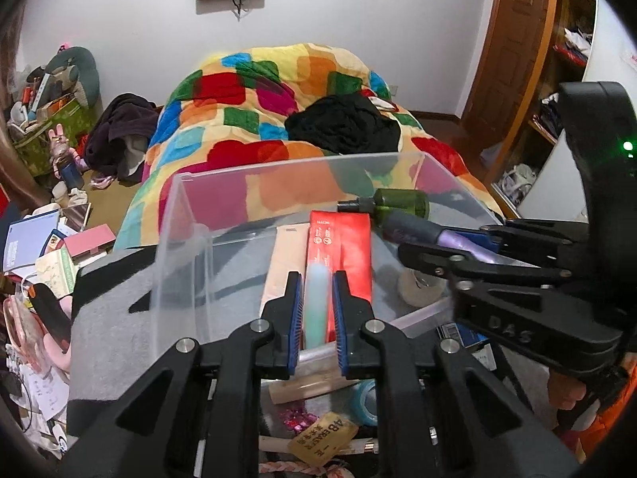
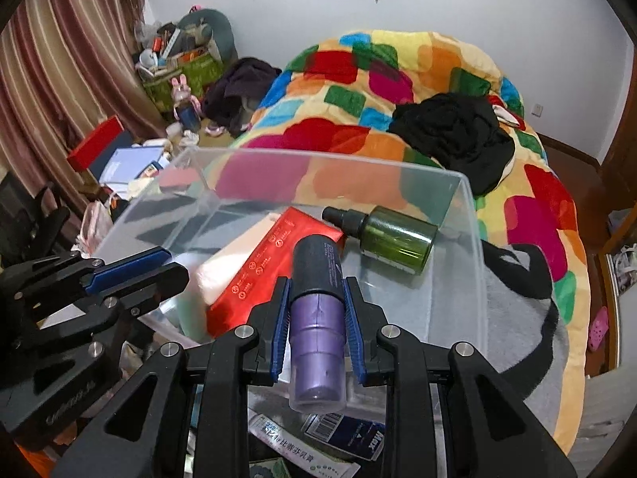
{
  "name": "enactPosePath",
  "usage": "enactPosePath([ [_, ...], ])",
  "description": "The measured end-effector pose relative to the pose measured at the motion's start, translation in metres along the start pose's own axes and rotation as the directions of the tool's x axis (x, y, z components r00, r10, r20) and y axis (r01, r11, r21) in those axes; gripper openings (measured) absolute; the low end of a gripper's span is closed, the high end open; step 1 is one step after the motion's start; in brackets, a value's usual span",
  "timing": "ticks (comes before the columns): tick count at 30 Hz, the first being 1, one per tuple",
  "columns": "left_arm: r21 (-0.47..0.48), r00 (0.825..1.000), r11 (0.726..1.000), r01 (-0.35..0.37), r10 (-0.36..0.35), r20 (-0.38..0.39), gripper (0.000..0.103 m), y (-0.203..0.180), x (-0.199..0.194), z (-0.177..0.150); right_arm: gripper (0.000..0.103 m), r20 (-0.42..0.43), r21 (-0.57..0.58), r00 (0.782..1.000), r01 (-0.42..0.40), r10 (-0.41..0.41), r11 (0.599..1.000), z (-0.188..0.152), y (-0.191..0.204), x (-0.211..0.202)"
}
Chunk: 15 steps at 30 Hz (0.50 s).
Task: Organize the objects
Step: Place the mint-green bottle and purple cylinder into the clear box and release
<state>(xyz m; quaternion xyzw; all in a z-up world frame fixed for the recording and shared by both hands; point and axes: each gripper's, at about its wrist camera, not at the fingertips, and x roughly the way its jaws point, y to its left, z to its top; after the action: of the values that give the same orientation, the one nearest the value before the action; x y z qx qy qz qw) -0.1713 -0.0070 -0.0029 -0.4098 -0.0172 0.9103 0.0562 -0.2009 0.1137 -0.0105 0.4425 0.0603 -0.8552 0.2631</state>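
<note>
The left claw (image 1: 315, 279) was closed on a slim pale green tube (image 1: 317, 306), its blue pads (image 1: 294, 310) pressing the tube on both sides, with the tube's blurred far end lying over the red box (image 1: 340, 255) just beyond the fingertips. The right claw (image 2: 316, 285) gripped a purple bottle with a dark cap (image 2: 316, 310) around its middle, the cap pointing ahead over the near edge of the clear plastic bin (image 2: 473, 247). Only the left wrist view showed the green tube; in the right wrist view the left claw (image 2: 159, 265) came in from the left and hid whatever it carried. The left view, in turn, showed the right claw (image 1: 450, 251) from the side with the purple bottle (image 1: 422, 233) sticking out of it toward the bin (image 1: 175, 231). Ahead of both claws, inside the bin, lay the red box (image 2: 274, 271) beside a cream-coloured box (image 2: 235, 255), and farther back a green glass spray bottle (image 2: 394, 239) on its side. The left view alone showed a roll of clear tape (image 1: 422, 288) under the right claw, and below the left claw a tan eraser (image 1: 322, 436) and a blue roll (image 1: 364, 402) among loose clutter. The right view alone showed a white tube with printed text (image 2: 294, 446) and a dark blue box (image 2: 350, 436) below its claw. Beyond the bin lay a bed with a bright patchwork quilt (image 2: 358, 119) and black clothing (image 2: 450, 127) heaped on it.
</note>
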Motion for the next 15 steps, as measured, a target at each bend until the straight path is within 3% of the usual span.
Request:
enactPosePath([
  [11, -0.001, 1.000, 1.000, 0.000, 0.000, 0.022, 0.014, -0.001, -0.010, -0.005, 0.024, 0.006, -0.030, 1.000, 0.005, -0.005, 1.000, -0.006, 0.005, -0.009],
  [15, 0.006, 0.999, 1.000, -0.014, 0.013, 0.050, 0.030, -0.003, -0.023, -0.008, 0.030, 0.027, -0.038, 1.000, 0.008, -0.007, 0.999, -0.010, 0.007, -0.021],
])
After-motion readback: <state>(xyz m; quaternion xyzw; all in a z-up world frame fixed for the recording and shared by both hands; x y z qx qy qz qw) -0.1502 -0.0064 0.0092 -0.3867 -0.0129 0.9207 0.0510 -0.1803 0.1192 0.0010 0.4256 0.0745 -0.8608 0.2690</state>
